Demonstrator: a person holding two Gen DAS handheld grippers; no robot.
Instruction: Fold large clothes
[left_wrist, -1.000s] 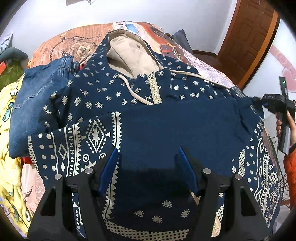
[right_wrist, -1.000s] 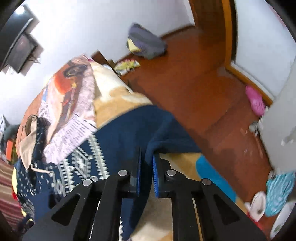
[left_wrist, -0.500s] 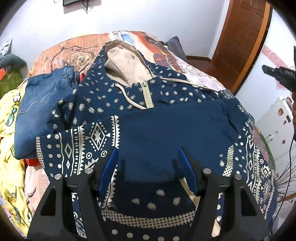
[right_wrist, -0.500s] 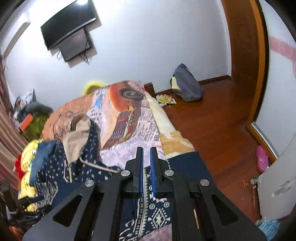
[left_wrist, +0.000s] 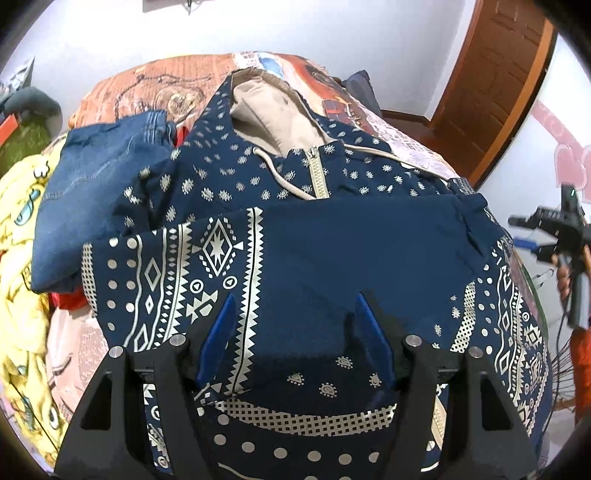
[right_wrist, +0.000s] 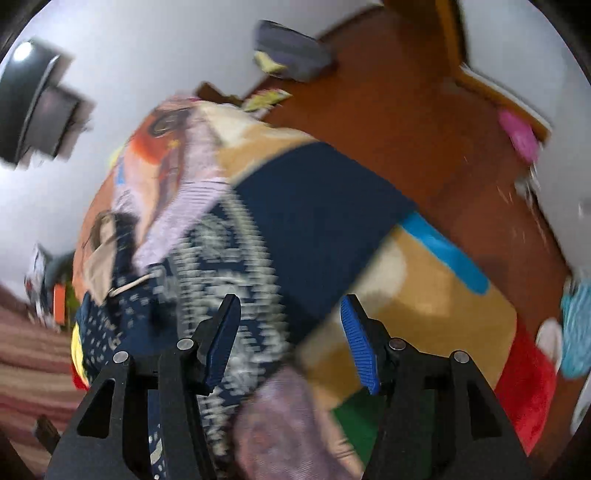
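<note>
A navy hoodie (left_wrist: 332, 251) with white tribal print and a beige-lined hood (left_wrist: 266, 110) lies on the bed, one sleeve folded across its chest. My left gripper (left_wrist: 295, 332) is open and empty just above the hoodie's lower front. My right gripper (right_wrist: 290, 332) is open and empty, hovering above the hoodie's plain navy sleeve end (right_wrist: 317, 206) at the bed's right edge; this view is motion-blurred. The right gripper also shows at the right edge of the left wrist view (left_wrist: 532, 236), held in a hand.
Blue jeans (left_wrist: 96, 177) and a yellow cartoon garment (left_wrist: 22, 258) lie left of the hoodie. The printed bedspread (left_wrist: 155, 88) covers the bed. A wooden door (left_wrist: 498, 74) stands at the right. A bag (right_wrist: 291, 51) and slippers (right_wrist: 521, 136) lie on the wooden floor.
My right gripper went from shut to open and swung down toward the sleeve at the bed's edge. My left gripper stayed open and barely moved.
</note>
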